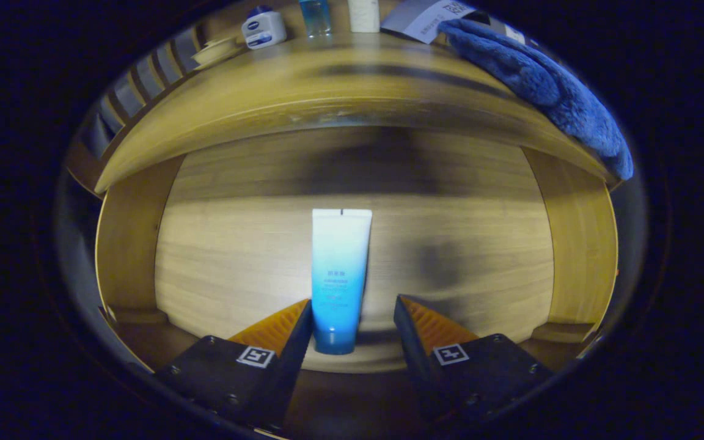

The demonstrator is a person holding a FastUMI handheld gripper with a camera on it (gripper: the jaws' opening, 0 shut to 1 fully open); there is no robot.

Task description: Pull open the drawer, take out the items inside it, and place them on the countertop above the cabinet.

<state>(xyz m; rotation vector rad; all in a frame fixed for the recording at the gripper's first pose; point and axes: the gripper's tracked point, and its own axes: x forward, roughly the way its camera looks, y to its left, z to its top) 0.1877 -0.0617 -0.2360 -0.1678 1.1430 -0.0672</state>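
Wooden drawer (236,263), already pulled out, holds a tube (340,275) lying flat on its floor, cap end toward the gripper (353,315). The claw is released, fingers spread: the tube's lower end sits between them, hard against the left finger, with a gap to the right. To grasp it well, the gripper should shift left to centre the tube, then close gently, since a soft tube may squash or slip. It fades from white to bright blue. Countertop (352,79) above carries a blue towel (547,85) and bottles.
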